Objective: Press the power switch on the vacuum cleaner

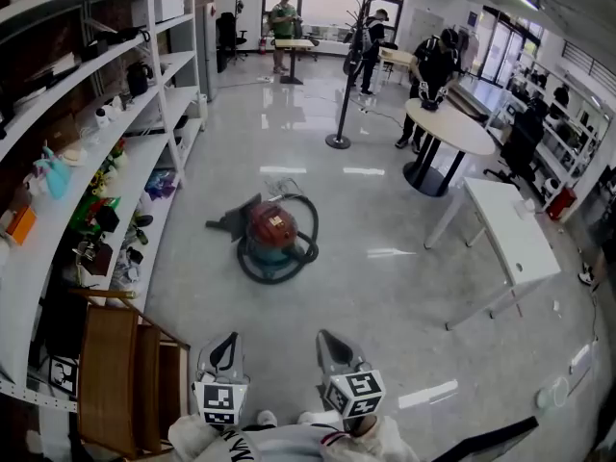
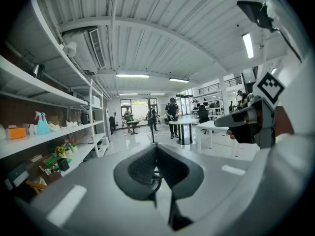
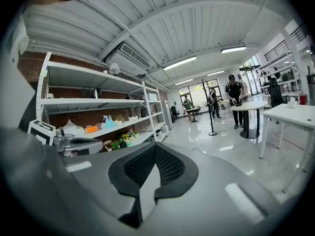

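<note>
Vacuum out on the open floor, both tongs well short of it.

The vacuum cleaner [image 1: 272,231], a red dome on a teal base with its hose [image 1: 304,248] looped round it, sits straight ahead of the person, about midway between the two tools and perhaps a shade nearer the left gripper [image 1: 229,341]. I cannot make out its switch. The left gripper and the right gripper [image 1: 328,339] both have their tips closed together, holding nothing. The shelves [image 1: 144,157] on the left carry small clutter.
</note>
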A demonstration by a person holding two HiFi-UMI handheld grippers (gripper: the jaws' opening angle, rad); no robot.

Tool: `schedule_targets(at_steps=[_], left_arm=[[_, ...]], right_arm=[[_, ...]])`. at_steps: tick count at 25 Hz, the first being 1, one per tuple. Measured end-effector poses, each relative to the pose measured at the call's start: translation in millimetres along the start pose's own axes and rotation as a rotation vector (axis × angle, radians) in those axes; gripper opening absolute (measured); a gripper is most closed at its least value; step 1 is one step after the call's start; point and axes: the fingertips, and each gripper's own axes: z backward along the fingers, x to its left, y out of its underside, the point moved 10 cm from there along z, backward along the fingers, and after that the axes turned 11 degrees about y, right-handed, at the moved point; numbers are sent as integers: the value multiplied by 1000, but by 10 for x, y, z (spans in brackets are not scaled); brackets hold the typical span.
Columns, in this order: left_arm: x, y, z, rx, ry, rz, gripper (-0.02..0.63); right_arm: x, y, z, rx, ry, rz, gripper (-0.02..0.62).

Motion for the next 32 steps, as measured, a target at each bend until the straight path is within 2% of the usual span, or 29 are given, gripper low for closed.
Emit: schedule_targets(at_steps=[32], left_arm=[[345,234,259,-16,34,42,0]], right_arm=[[497,112,-46,28,43,32,0]])
